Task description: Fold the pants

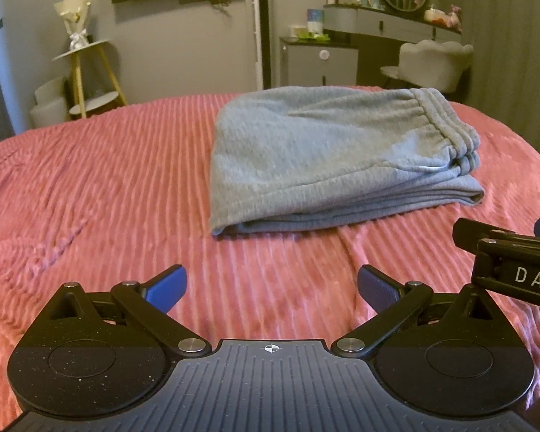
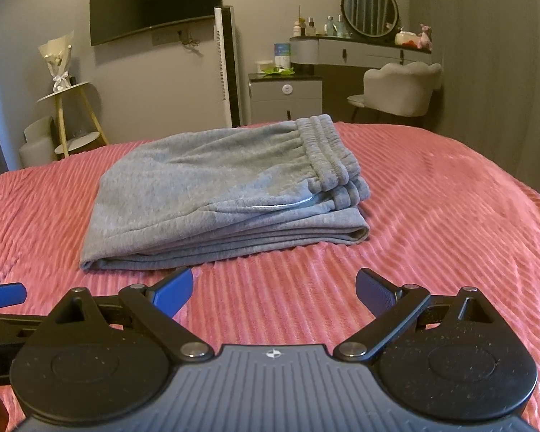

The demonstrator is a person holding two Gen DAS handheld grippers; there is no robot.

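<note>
White capitals "DAS", cut off by the frame edge, legible on the black body of the right gripper [image 1: 518, 277] as seen at the right margin of the left wrist view; no other text, number or brand readable in either view.

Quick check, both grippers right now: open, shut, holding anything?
Left gripper: open, empty, short of the folded grey pants.
Right gripper: open, empty, above the pink bedspread.
</note>
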